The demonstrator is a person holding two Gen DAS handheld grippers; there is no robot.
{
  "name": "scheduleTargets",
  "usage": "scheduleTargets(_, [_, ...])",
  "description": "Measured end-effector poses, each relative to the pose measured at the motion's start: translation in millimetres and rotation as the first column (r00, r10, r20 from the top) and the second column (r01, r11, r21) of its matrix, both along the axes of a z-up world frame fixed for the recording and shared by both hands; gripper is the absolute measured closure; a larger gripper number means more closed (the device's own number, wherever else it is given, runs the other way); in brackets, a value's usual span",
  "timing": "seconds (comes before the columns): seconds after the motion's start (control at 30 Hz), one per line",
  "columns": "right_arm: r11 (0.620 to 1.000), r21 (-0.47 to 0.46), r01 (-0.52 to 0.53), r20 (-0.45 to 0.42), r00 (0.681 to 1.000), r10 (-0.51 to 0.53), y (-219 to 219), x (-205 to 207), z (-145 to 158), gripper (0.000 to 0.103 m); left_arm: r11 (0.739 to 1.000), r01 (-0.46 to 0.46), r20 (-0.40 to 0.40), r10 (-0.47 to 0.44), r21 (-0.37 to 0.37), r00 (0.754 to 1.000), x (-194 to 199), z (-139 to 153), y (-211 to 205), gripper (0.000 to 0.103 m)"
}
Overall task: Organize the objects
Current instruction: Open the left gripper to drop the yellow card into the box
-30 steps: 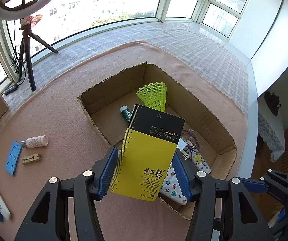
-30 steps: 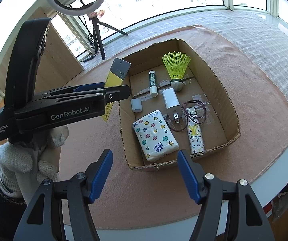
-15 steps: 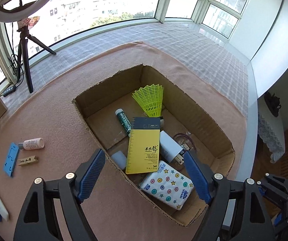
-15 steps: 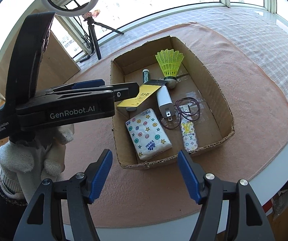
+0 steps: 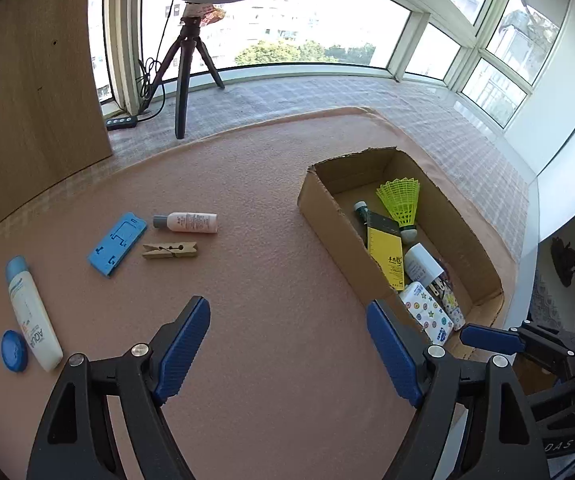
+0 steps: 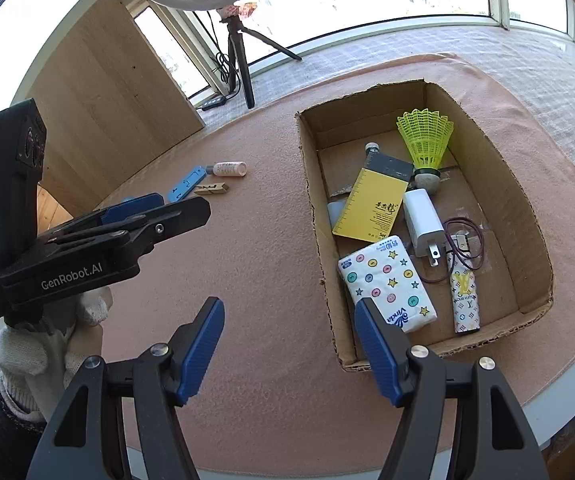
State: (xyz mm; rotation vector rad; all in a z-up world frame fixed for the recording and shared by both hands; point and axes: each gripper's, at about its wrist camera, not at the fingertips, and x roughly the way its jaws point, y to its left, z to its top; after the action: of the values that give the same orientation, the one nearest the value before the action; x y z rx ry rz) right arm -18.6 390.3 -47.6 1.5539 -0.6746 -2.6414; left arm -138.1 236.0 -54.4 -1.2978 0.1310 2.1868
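Both tongs spread, nothing between jaws: left gripper [image 5: 287, 344] has just been opening, right gripper [image 6: 287, 344] steady. Yellow card [image 6: 371, 208] lies in cardboard box [image 6: 527, 200] ahead-right of left gripper; clothespin [image 5: 170, 249], small bottle [image 5: 186, 222] ahead-left on mat

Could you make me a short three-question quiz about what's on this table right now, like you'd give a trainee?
1. True or false: the yellow card lies inside the cardboard box.
2. Which lies beside the wooden clothespin? A) shuttlecock B) small pink bottle C) tissue pack
3. Fill in: the left gripper holds ____.

Key: 1 true. 2 B. 3 nothing; its jaws have just been opening and stand open over bare mat.
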Motion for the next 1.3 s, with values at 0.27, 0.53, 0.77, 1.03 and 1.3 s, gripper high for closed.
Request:
scheduleTargets(0.27, [0.995,0.000,-0.098,-0.047,0.994,0.098,-43.8,-37.2,3.5,0.038,0.981,-0.192,0.008,0.192,-0.028,0.981,-4.1,-12.2,-112.4,0.020])
scheduleTargets(0.53, [0.979,0.014,-0.202,-0.071,0.977,0.203,-82.1,-81.6,-2.2,0.038,0.942,-0.332,0.006,0.333,-0.055,0.943,-1.6,-26.6,-199.8,0.020])
scheduleTargets(0.77, [0.943,0.123,-0.308,-0.031,0.949,0.314,-106.1,-128.4,-14.6,0.044,0.909,-0.406,-0.007,0.407,-0.096,0.913,-3.6,-39.0,-245.2,0.020])
scheduleTargets(1.03, [0.890,0.167,-0.424,0.056,0.905,0.421,-123.0,-189.8,-38.2,0.069,0.883,-0.455,-0.026,0.455,-0.115,0.890,-12.5,-49.3,-273.6,0.020])
scheduleTargets(1.3, [0.863,0.203,-0.463,0.106,0.886,0.451,-135.8,-224.8,-63.4,0.075,0.874,-0.475,-0.022,0.476,-0.104,0.879,-36.2,-64.4,-290.4,0.021])
